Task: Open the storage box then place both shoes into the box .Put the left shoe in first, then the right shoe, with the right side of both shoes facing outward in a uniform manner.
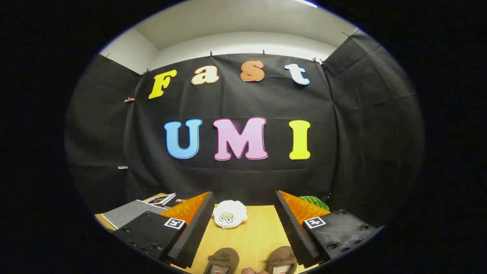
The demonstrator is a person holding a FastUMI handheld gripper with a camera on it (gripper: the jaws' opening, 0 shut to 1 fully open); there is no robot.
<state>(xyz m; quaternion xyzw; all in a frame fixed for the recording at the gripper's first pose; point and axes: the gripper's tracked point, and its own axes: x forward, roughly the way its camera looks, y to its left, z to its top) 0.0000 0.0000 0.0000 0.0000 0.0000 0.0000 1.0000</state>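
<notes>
Two brown shoes lie side by side on the wooden table [258, 232], close under the fingers: one shoe [222, 258] nearer the left finger, the other shoe [282, 259] nearer the right finger. Only their toe ends show. My gripper [243, 220] is open, fingers spread wide above the table, nothing between them. The left finger [194, 232] and right finger [295, 232] frame the shoes.
A white plush toy [229, 215] with a cartoon face sits on the table beyond the fingers. A grey fabric-covered flat thing [129, 213] and a booklet [161, 198] lie beyond the left finger. A green striped object [314, 201] peeks out behind the right finger.
</notes>
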